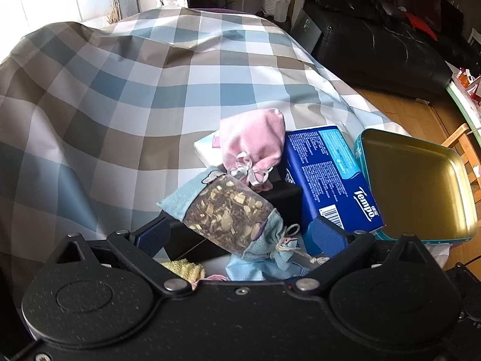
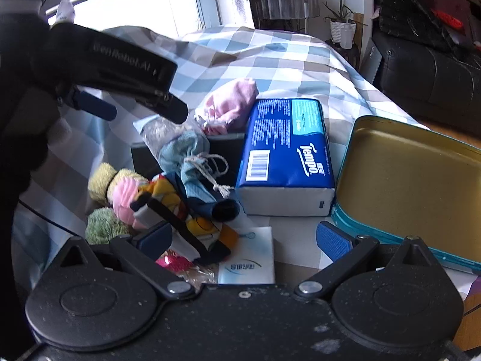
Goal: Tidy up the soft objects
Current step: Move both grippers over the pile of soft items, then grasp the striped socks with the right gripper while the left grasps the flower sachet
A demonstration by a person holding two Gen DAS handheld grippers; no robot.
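Observation:
My left gripper [image 1: 240, 234] is open around a light blue sachet [image 1: 228, 213] with a clear window of dried herbs; the sachet lies between the blue pads over a black box [image 1: 285, 194]. A pink pouch [image 1: 252, 141] with a ribbon bow lies just beyond it. My right gripper [image 2: 243, 240] is open and empty above a white tissue pack [image 2: 249, 255]. In the right wrist view the left gripper [image 2: 120, 69] hovers over the blue sachet [image 2: 183, 150], beside the pink pouch [image 2: 231, 102]. Yellow, pink and green soft toys [image 2: 120, 192] sit at the left.
A blue Tempo tissue pack [image 2: 285, 150] lies in the middle, also in the left wrist view [image 1: 330, 180]. An open teal tin with a gold inside [image 2: 415, 186] sits at the right. All rest on a checked cloth [image 1: 120, 90]. A black sofa [image 2: 427, 69] stands behind.

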